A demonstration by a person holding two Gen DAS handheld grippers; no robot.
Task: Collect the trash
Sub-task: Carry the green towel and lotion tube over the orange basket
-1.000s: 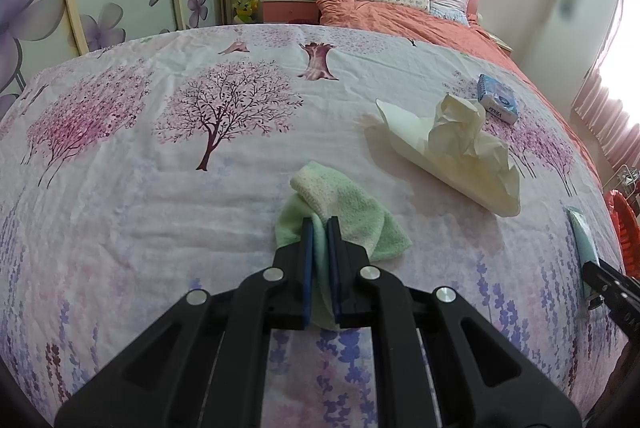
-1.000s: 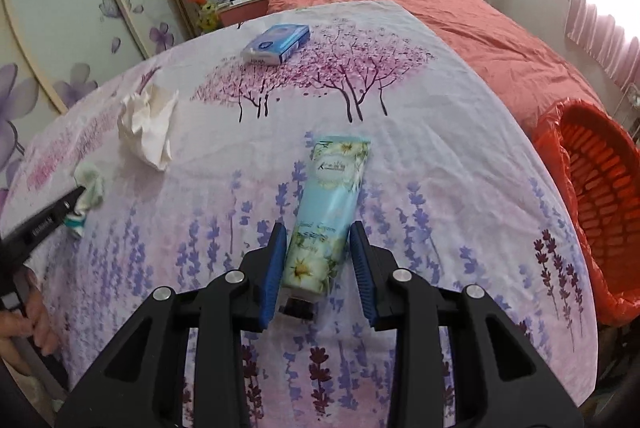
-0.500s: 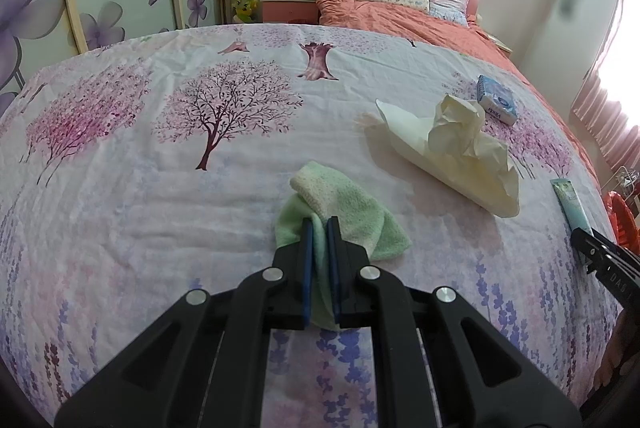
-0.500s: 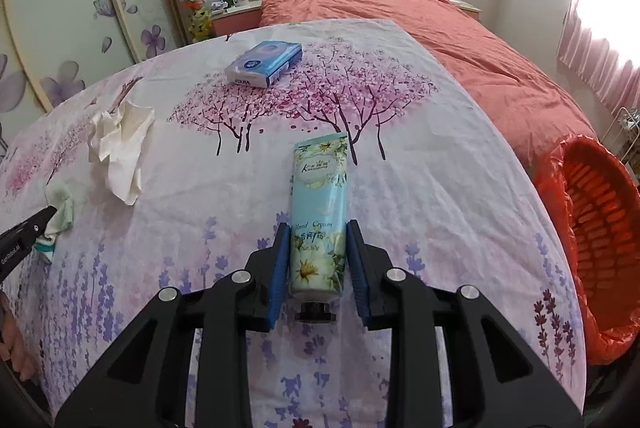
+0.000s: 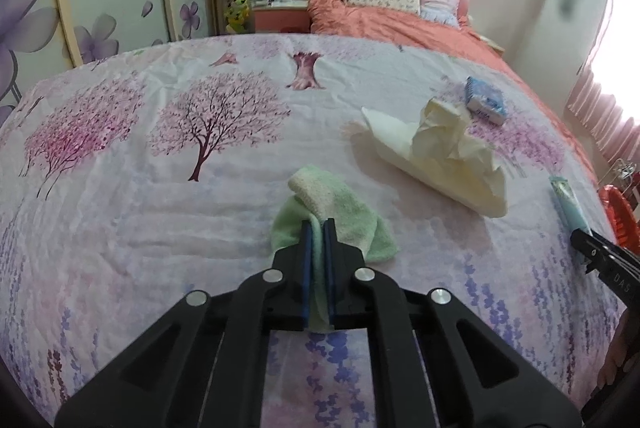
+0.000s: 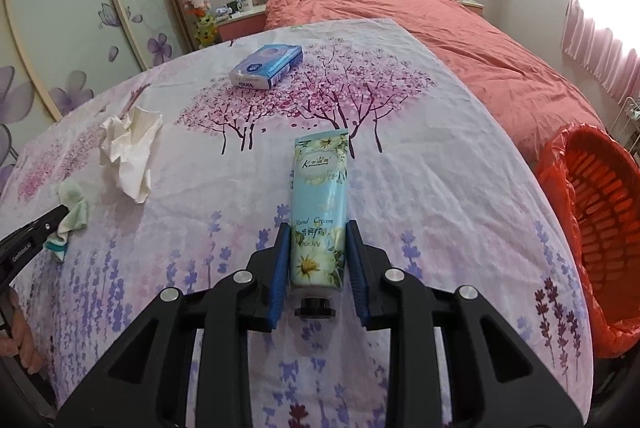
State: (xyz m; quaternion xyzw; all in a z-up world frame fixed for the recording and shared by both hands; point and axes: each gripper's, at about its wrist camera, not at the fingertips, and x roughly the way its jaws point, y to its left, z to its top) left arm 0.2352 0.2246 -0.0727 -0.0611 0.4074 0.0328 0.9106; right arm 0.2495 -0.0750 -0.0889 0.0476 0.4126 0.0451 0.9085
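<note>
We have the left claw (image 5: pixel 318 228) pressed together on a fold of the small green terry cloth (image 5: pixel 336 211), which lies on the flowered sheet of the bed (image 5: pixel 160 207); soft and light, it should lift as a limp bundle, so a pinch on its bunched middle seems enough. The right claw (image 6: pixel 318 240) straddles the pale blue plastic hand-cream tube (image 6: pixel 320 203), its jaws having just been closing, pads at the tube's lower body above the black cap; whether they already press we cannot tell. The tube looks smooth and squeezable, so we judge a firm grip low on the body is safest. At ten o'clock from it lies the crumpled cream tissue paper (image 6: pixel 130 151), at eleven o'clock the blue tissue pack (image 6: pixel 266 65). At three o'clock stands the orange slatted basket lined with a red bag (image 6: pixel 592 195); what it holds we cannot see.
</note>
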